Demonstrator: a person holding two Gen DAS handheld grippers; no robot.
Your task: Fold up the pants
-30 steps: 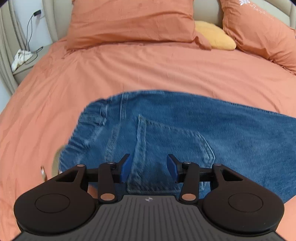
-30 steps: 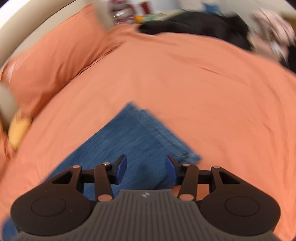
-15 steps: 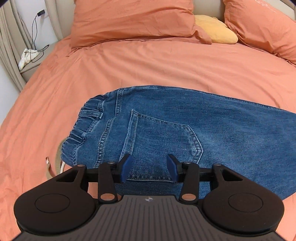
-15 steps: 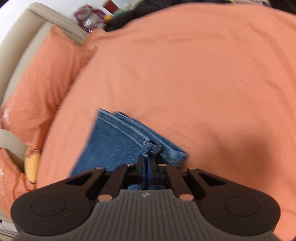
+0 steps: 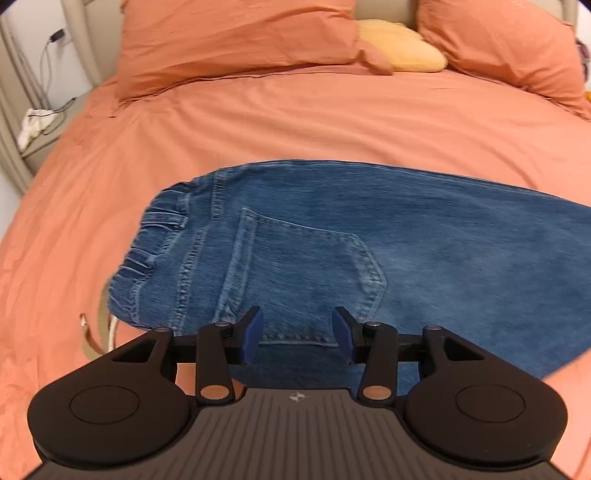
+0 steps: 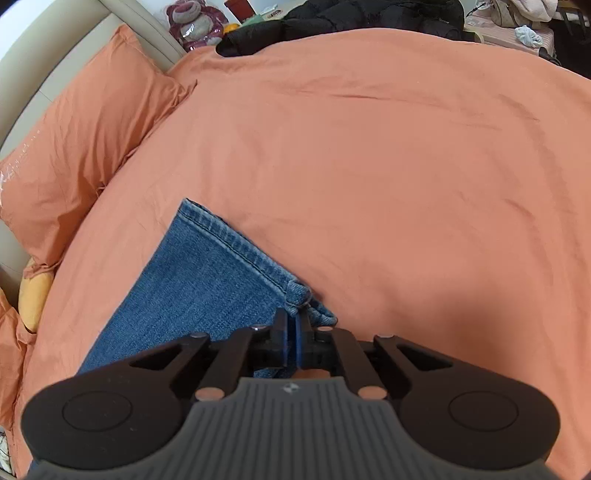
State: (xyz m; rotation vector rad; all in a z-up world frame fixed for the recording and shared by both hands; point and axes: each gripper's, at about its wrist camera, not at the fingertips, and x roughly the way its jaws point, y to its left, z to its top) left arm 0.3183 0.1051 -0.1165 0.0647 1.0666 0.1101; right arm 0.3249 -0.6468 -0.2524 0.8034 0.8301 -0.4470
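Jeans (image 5: 388, 236) lie flat on the duvet (image 5: 295, 118), already doubled leg on leg; waistband to the left in the left wrist view, legs running off to the right. No containers in view.

Left gripper (image 5: 297, 334): tilted steeply down, hanging above the seat of the jeans just below the back pocket (image 5: 303, 280). Fingers apart, nothing between them, blue pads (image 5: 253, 334) clear of the cloth.

Right gripper (image 6: 295, 334): also pitched down, at the hem (image 6: 240, 247) end. Jaws have just closed and are clenched on the near corner of the hem; denim bunches into a small knot right at the fingertips. The rest of the hem lies flat on the duvet.

Materials: mid-blue denim, visible twill grain, double-stitched seams, gathered elastic waistband (image 5: 155, 236) with belt loops. A tan strap (image 5: 99, 328) pokes out beside the waistband. Duvet is orange cotton, lightly creased. Two orange pillows (image 5: 236, 40) at the headboard, a small yellow cushion (image 5: 399, 46) between them. Dark clothing (image 6: 369, 18) heaped at the far edge in the right wrist view.
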